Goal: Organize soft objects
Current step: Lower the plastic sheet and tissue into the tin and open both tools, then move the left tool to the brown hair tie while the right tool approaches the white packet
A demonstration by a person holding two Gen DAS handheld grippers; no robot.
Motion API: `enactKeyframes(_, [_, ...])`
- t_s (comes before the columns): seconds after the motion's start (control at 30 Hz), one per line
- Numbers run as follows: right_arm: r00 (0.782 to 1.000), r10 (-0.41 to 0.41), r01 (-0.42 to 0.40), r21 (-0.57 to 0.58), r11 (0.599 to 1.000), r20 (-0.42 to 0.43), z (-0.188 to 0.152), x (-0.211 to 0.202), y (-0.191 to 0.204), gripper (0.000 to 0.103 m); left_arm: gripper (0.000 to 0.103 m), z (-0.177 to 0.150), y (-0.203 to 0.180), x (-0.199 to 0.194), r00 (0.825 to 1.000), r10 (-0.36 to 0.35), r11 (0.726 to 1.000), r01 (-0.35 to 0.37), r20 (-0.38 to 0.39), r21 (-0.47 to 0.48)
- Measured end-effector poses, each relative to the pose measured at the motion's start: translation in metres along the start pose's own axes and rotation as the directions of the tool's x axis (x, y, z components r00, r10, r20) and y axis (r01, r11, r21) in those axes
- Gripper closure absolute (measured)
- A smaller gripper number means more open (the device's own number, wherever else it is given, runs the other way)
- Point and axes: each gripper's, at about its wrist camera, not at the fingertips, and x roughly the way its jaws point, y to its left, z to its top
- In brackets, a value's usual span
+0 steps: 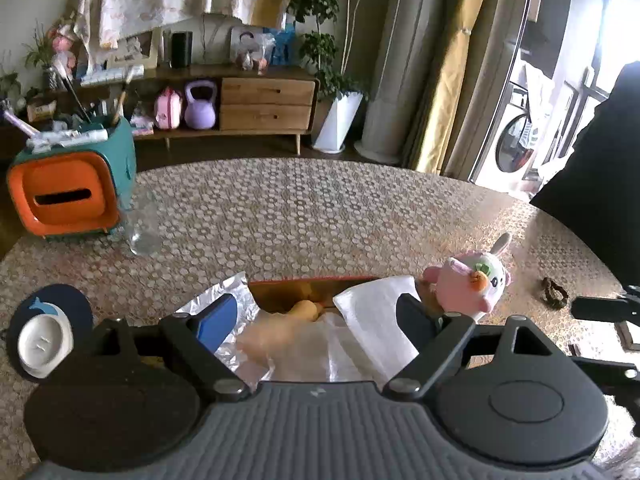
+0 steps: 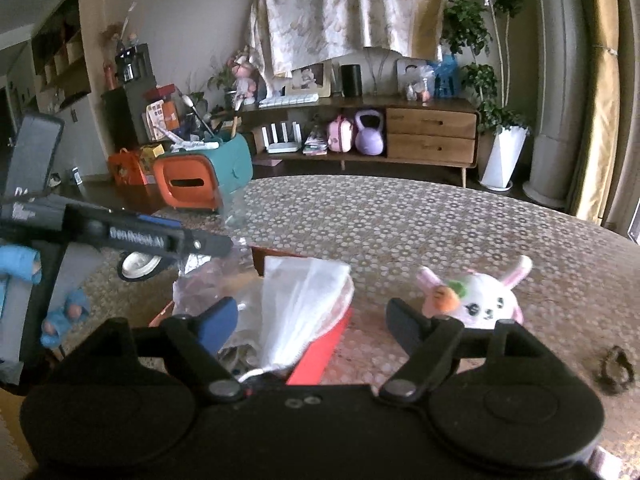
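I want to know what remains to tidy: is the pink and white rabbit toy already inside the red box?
No: the rabbit toy sits on the patterned table, outside the red box to its right.

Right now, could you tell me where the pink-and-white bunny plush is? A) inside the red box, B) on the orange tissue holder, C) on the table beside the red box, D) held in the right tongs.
C: the bunny plush sits on the table to the right of the red box, outside it, and the right tongs stand open and do not hold it.
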Motion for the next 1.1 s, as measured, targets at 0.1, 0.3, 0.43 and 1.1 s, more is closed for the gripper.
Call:
enactKeyframes(0.1, [1.0, -0.011, 0.011, 0.002, 1.0, 0.002, -0.006, -0.017, -0.008, 0.021, 0.016, -0.001, -0.012, -0.012, 1.0, 0.007, 1.0, -0.008, 0.018, 0.025])
enactKeyframes(0.3, [0.999, -0.04, 0.04, 0.029, 0.999, 0.015, -0.019, -0.051, -0.024, 0.018, 0.016, -0.008, -0.048, -0.033, 0.998, -0.002, 0.996, -0.002, 0.056, 0.084])
enactKeyframes(0.43, [0.998, -0.064, 0.062, 0.055, 0.997, 0.022, -0.029, -0.07, -0.039, 0.015, 0.016, -0.012, -0.076, -0.039, 0.996, -0.062, 0.994, 0.057, 0.058, 0.097])
enactKeyframes(1.1, [0.957, -0.288, 0.288, 0.137, 0.948, -0.021, -0.115, -0.128, -0.153, 0.008, 0.001, -0.031, -0.228, 0.016, 0.966, -0.259, 0.944, 0.255, -0.008, 0.209])
